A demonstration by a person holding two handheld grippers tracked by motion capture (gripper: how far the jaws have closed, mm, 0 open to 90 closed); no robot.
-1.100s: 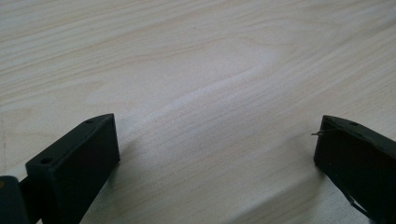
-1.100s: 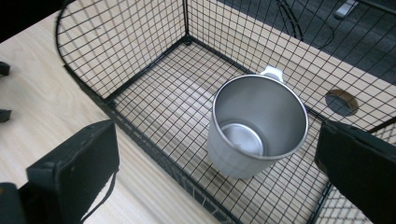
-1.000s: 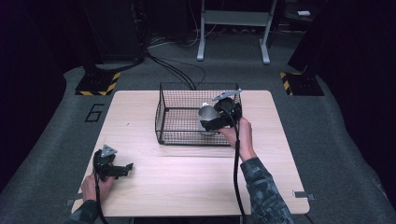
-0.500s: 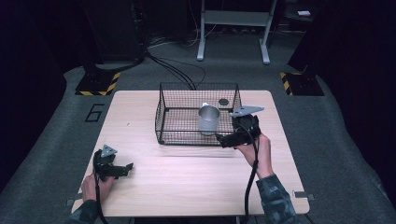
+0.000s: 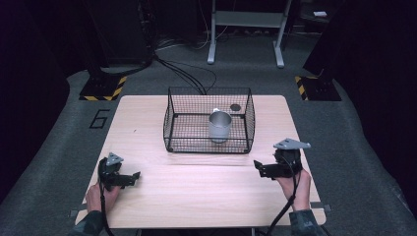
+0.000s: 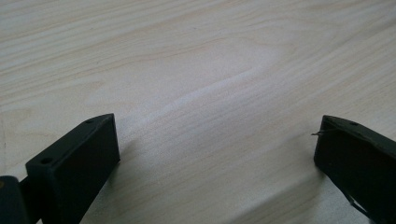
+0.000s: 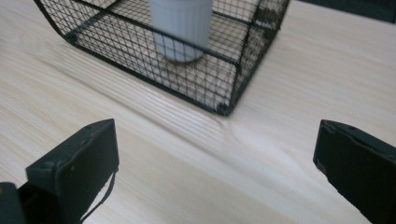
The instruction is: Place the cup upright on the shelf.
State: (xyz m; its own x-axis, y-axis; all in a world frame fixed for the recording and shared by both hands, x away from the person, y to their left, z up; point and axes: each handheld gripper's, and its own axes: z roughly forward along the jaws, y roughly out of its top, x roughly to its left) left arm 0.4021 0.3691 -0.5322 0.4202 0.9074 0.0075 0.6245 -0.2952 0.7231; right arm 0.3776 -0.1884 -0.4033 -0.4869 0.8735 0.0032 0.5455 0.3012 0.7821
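1. In the right gripper view, the top of the grey metal cup ahead of the jaws runs off the upper edge.
2. The far side of the black wire mesh basket is cut off there too.
3. In the high view, a small dark round thing sits at the basket's back, too small to tell.
4. The black left gripper has its jaw bases cut by the lower edge.
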